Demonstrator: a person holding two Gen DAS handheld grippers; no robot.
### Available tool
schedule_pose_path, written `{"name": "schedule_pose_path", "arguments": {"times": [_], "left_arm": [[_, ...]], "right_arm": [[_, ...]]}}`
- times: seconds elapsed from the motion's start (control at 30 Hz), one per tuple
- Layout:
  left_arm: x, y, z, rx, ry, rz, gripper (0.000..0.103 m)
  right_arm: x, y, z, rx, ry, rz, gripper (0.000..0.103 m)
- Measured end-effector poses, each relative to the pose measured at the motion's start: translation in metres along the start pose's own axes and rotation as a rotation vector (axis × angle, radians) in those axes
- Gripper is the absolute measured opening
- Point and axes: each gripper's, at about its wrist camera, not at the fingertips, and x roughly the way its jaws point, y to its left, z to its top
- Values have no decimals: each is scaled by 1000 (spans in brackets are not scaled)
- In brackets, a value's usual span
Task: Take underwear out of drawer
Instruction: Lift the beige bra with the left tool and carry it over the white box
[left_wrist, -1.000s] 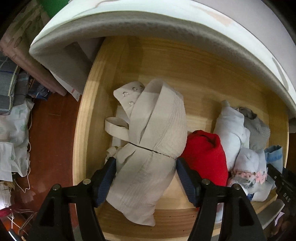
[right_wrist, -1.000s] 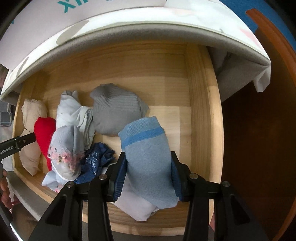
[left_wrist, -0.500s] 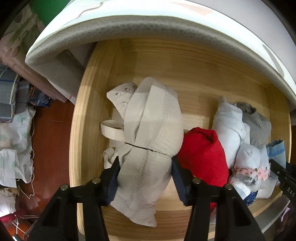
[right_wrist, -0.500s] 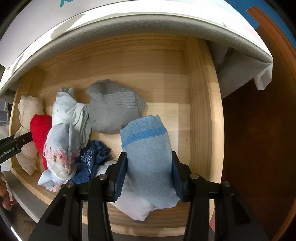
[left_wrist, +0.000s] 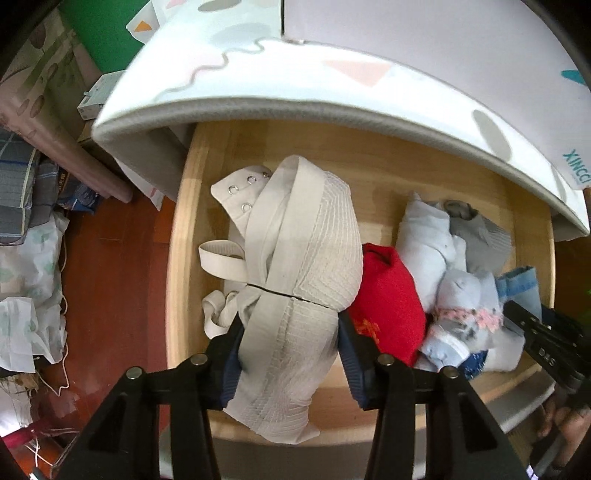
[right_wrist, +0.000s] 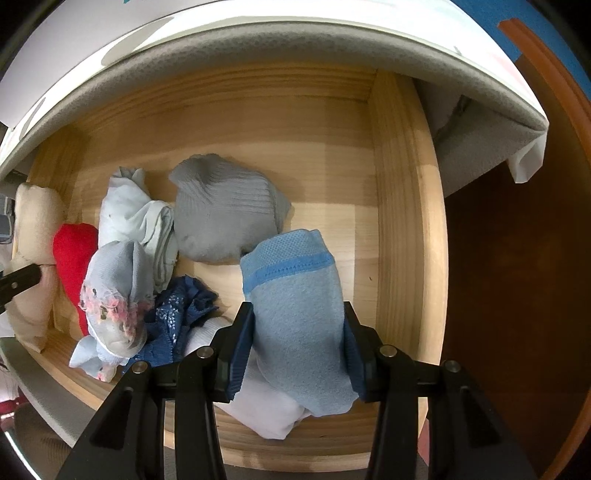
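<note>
Left hand-held gripper clenched on a beige bra, blue pads pressing both sides of its lower cup, upper cup and hook-and-eye strap rising ahead of the fingers, over the left end of the wooden drawer. Just right of that gripper, touching the bra, a red rolled garment; further right a pale white-blue roll, a grey roll and a light roll with pink lace trim, all bunched together on the drawer floor. Right hand-held gripper grasping a light blue pair of underwear with a brighter blue waistband, near the drawer's right wall, above a white folded garment. Left of this gripper, a dark blue lace piece; ahead and left, the grey roll. Patterned white mat overhanging the drawer's far edge.
</note>
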Motion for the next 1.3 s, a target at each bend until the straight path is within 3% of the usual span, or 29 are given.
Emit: {"name": "schedule_pose_path", "arguments": {"times": [0.33,0.53,0.9,1.1,1.3], "left_arm": [[-51,-12,-9,57,26,-16,47],[-85,-11,-23,110,-28,-7,47],[-193,-6,-22,132,-370,-47,47],[-251,-9,1,107,-566,-65,47],[-281,-28,47,112,-681,-71,47]], "right_arm": [[3,-2,2,4,4,4,43],[2,-4,1,4,6,6,43],[4,0,-1,-5,3,-14,43],[4,7,-4,-10,3,-27,43],[6,11,-5,-12,2,-30,43]]}}
